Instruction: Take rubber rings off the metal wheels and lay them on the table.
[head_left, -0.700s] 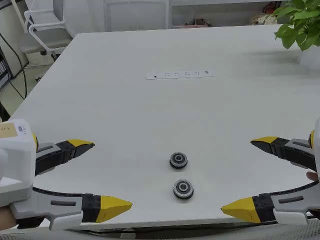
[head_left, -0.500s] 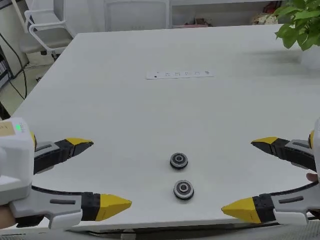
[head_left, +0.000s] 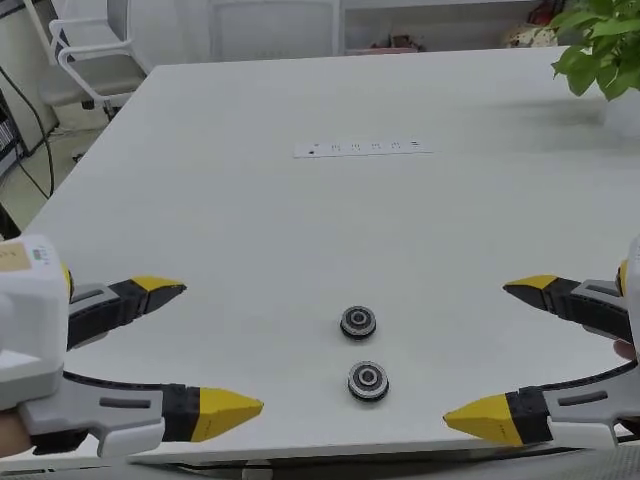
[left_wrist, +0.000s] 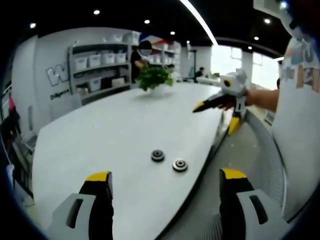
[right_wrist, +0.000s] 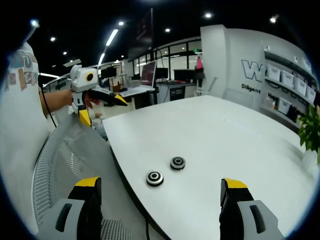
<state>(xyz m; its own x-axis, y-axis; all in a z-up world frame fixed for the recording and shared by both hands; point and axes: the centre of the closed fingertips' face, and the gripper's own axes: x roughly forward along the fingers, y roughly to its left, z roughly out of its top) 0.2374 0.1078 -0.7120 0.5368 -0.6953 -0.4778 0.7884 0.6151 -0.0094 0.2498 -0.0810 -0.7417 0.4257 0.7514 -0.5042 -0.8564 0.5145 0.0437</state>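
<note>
Around both wheels (head_left: 358, 321), perhaps dark rings (head_left: 352, 382).

Far beyond the left fingers (left_wrist: 98, 180), in the left gripper view, the back wall (left_wrist: 42, 55) bears a large outlined "W" (left_wrist: 54, 75). Shelving (left_wrist: 97, 65) cuts off the rest. Below it a small line (left_wrist: 61, 93) seems to begin "Dilig". Beyond the right fingers (right_wrist: 231, 187), in the right gripper view, the same "W" stands over that small line. On the tabletop (head_left: 250, 230), ahead between both pairs of fingers, a white strip (head_left: 362, 149) carries marks too small to read. The shirt (left_wrist: 302, 65) beside the left fingers shows blurred coloured letters.
</note>
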